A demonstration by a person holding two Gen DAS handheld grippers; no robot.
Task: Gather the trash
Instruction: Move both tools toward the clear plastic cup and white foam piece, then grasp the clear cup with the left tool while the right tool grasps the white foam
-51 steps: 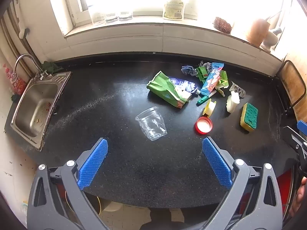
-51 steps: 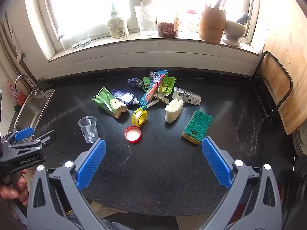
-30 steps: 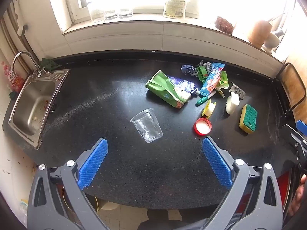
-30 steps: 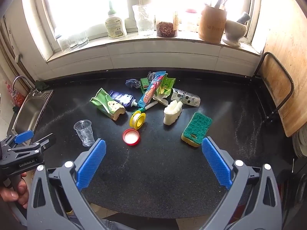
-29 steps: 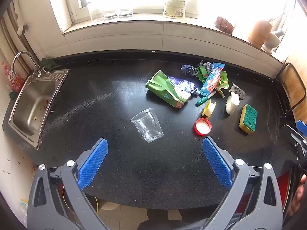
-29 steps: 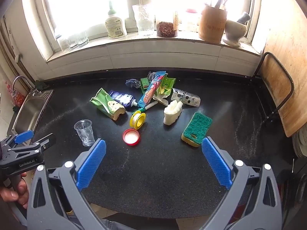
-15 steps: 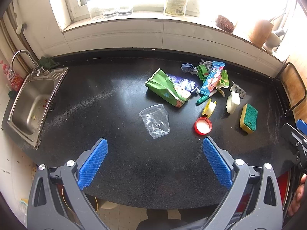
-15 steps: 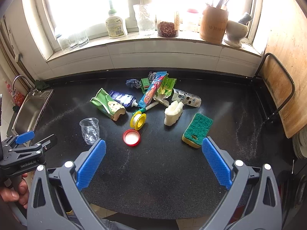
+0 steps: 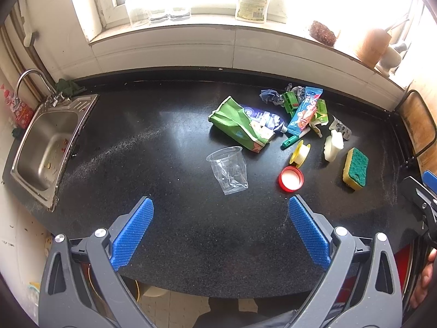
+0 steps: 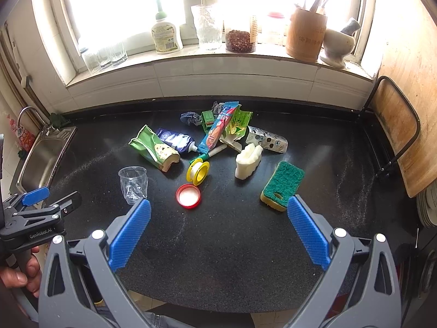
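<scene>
Trash lies in a loose heap on the black countertop (image 9: 169, 235): a clear plastic cup (image 9: 229, 170) (image 10: 133, 181), a green snack bag (image 9: 238, 126) (image 10: 153, 150), a red lid (image 9: 291, 178) (image 10: 188, 195), a yellow tape spool (image 9: 300, 153) (image 10: 198, 170), a blue-red wrapper (image 9: 305, 111) (image 10: 218, 127) and a white crumpled piece (image 10: 248, 161). My left gripper (image 9: 220, 228) is open, with the cup just ahead of its fingers. Wide open too, my right gripper (image 10: 218, 227) hangs over the counter's front, the red lid ahead of it.
A green-yellow sponge (image 9: 355, 168) (image 10: 282, 186) lies right of the heap. A steel sink (image 9: 46, 147) is set in the counter's left end. Bottles, jars and a wooden holder (image 10: 306, 34) stand on the windowsill. A wire rack with a wooden board (image 10: 393, 125) stands at the right.
The left gripper's view has drifted, so the cup now sits further right and closer to centre between its fingers. The right gripper has edged closer to the heap. Both stay open.
</scene>
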